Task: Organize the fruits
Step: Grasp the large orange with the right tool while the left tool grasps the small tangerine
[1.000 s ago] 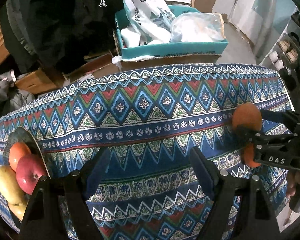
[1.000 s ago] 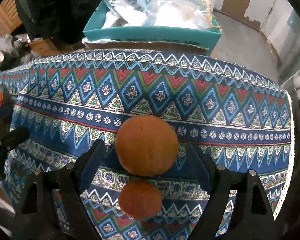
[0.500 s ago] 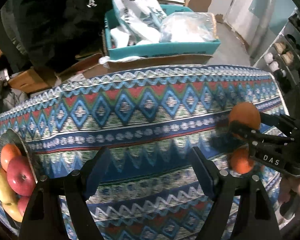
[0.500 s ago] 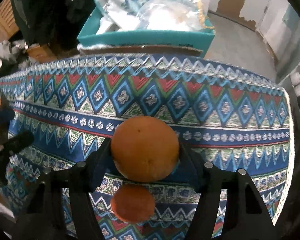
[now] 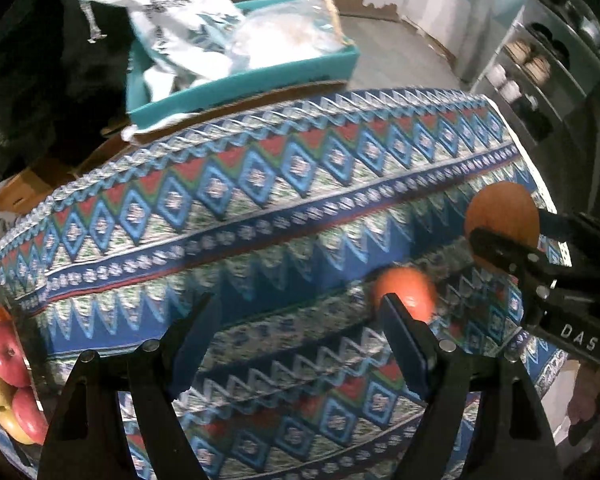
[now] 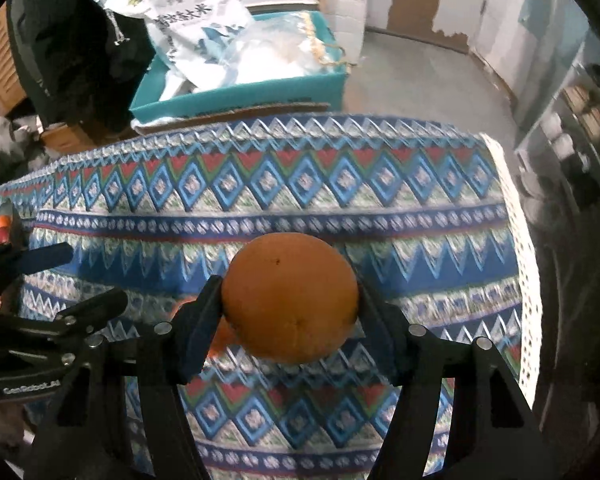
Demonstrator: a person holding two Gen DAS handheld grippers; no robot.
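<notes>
Currently, the fruit bowl [image 5: 24, 344] sits at far left; the left gripper [image 5: 296, 344], fingers apart and empty, has swung toward the smaller orange [image 5: 404, 292] on the tablecloth [image 5: 260, 184]. At right, the right gripper [image 6: 290, 312] has clamped and lifted the large orange [image 6: 290, 296], likely bound for the bowl.

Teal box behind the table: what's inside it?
The teal box holds a printed white bag and a clear plastic bag; whatever lies beneath them is covered.
</notes>
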